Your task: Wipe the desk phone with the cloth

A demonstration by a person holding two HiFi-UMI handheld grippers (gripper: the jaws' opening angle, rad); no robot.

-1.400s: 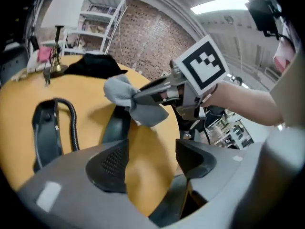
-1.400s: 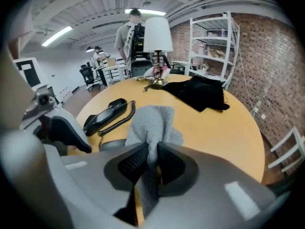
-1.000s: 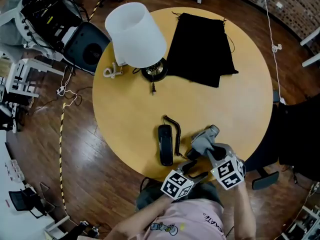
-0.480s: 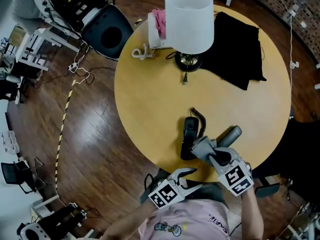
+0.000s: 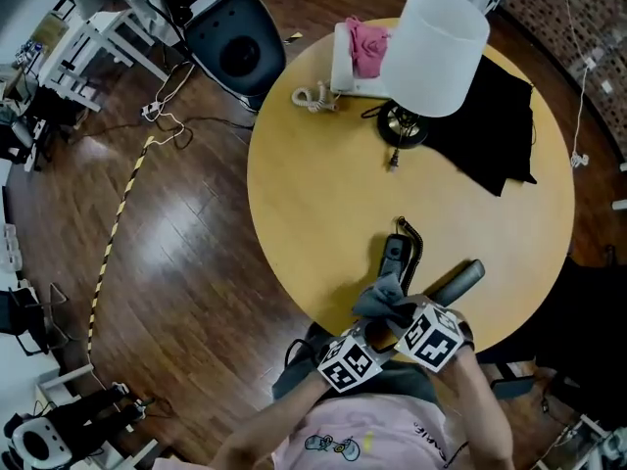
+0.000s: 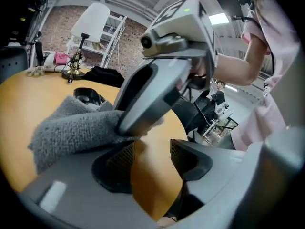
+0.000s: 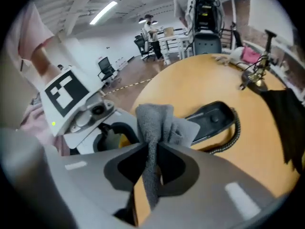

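Note:
A black handset (image 5: 395,255) with a coiled cord (image 5: 416,248) lies on the round yellow table (image 5: 313,194). My right gripper (image 5: 397,313) is shut on a grey cloth (image 5: 382,300), bunched just at the handset's near end. The cloth (image 7: 152,118) hangs pinched between the jaws of the right gripper (image 7: 152,165), with the handset (image 7: 209,116) right behind it. My left gripper (image 6: 152,159) sits close under the cloth (image 6: 71,128); its jaws have just been closing to a narrow gap, with only bare table between them. The white phone base (image 5: 345,57) stands at the far edge.
A pink cloth (image 5: 369,45) lies on the phone base, next to a lamp with a white shade (image 5: 446,37). A black cloth (image 5: 495,135) is spread at the far right. A dark grey cylinder (image 5: 460,280) lies right of my grippers. The table's near edge is under my hands.
Both grippers have shifted left to the handset's near end, carrying the cloth along. The left jaws, wide a second ago, have narrowed. The right stays clamped on the cloth.

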